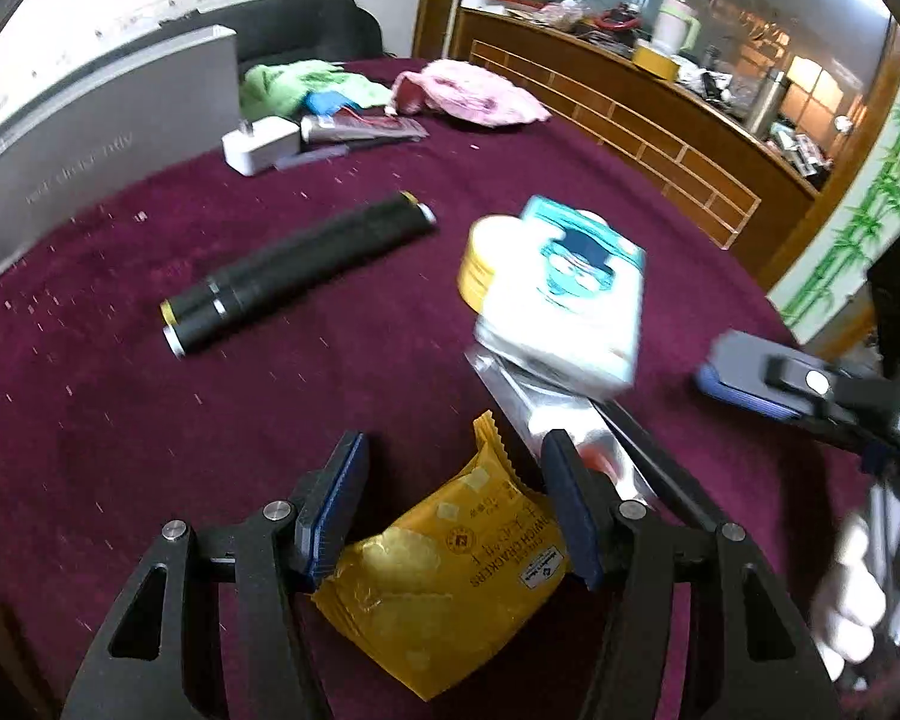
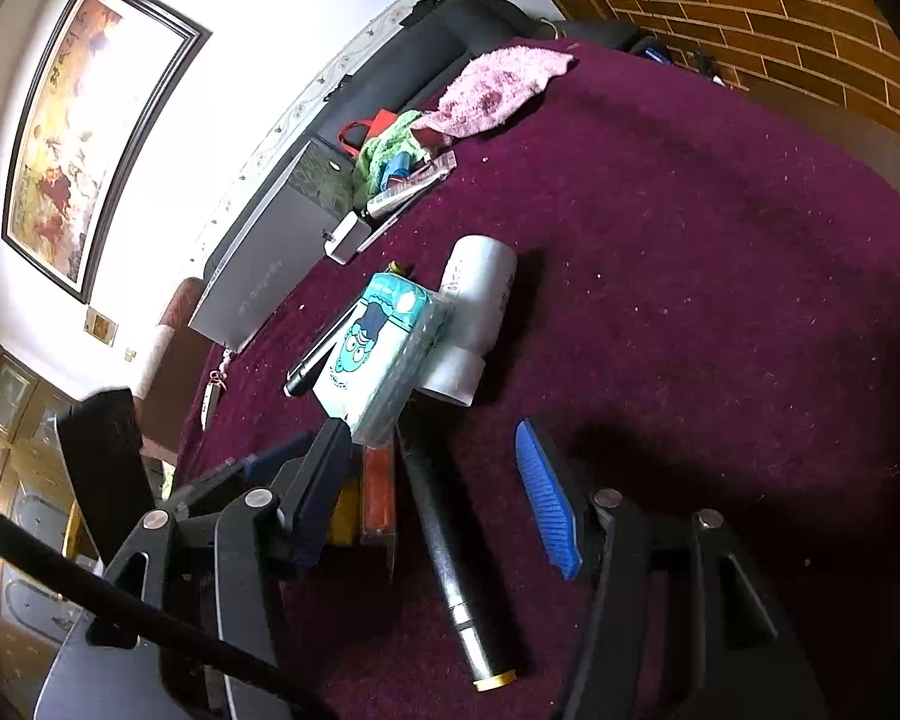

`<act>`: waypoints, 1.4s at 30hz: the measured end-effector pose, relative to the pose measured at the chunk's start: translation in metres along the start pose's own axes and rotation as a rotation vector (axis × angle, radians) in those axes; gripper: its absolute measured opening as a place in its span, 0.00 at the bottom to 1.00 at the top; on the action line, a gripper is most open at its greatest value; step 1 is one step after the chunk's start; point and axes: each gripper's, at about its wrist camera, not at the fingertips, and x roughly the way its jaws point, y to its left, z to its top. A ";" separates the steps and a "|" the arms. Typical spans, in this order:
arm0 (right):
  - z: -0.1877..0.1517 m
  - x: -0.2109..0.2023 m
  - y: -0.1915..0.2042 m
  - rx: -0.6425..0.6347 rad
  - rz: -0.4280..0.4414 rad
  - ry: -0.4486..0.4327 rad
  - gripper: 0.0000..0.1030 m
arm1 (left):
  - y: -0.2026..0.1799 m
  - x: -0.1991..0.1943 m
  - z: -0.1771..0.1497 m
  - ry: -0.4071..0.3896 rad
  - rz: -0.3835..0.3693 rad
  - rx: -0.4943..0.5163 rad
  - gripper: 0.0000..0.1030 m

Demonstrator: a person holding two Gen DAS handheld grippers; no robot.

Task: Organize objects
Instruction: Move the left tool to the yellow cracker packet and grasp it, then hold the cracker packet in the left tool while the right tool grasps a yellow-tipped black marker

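My left gripper (image 1: 453, 504) is open around a yellow cracker packet (image 1: 450, 576) that lies on the maroon tablecloth (image 1: 270, 408). Beyond it a tissue pack with a blue cartoon face (image 1: 570, 288) rests on a silver foil pouch (image 1: 546, 414) and a yellow-sided white jar (image 1: 486, 258). A pair of black tubes (image 1: 294, 270) lies to the left. My right gripper (image 2: 438, 480) is open above a black tube (image 2: 450, 552). The tissue pack (image 2: 384, 348) and white jar (image 2: 477, 312) lie just ahead of it. The right gripper also shows in the left wrist view (image 1: 768, 378).
A grey box (image 1: 96, 138) stands at the far left. A white charger (image 1: 258, 144), a tube, a green cloth (image 1: 294, 84) and a pink cloth (image 1: 474, 90) lie at the back. A wooden counter (image 1: 630, 120) runs on the right past the table edge.
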 end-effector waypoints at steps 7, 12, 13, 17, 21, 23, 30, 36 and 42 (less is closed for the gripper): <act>-0.004 0.003 0.001 -0.003 -0.011 0.026 0.61 | -0.035 -0.020 -0.037 0.042 -0.044 0.067 0.51; -0.005 0.004 -0.001 0.010 -0.019 0.037 0.61 | -0.067 -0.031 -0.062 0.026 0.008 0.197 0.52; -0.006 0.004 -0.002 0.011 -0.020 0.040 0.61 | -0.069 -0.033 -0.064 0.024 0.007 0.215 0.53; -0.007 0.005 0.000 0.001 -0.024 0.045 0.61 | -0.074 -0.040 -0.073 0.029 -0.066 0.231 0.53; -0.008 0.006 0.000 -0.001 -0.023 0.054 0.61 | -0.070 -0.051 -0.078 0.024 -0.117 0.231 0.53; -0.008 0.007 0.000 -0.001 -0.020 0.059 0.61 | -0.065 -0.057 -0.077 0.015 -0.172 0.200 0.57; -0.008 0.010 0.001 -0.005 -0.016 0.070 0.61 | -0.076 -0.049 -0.085 0.069 -0.098 0.310 0.60; -0.008 0.011 0.003 -0.018 -0.024 0.070 0.61 | -0.097 -0.037 -0.096 0.023 0.059 0.337 0.69; -0.009 0.012 0.005 -0.044 -0.037 0.070 0.61 | -0.074 -0.054 -0.105 0.000 0.155 0.175 0.45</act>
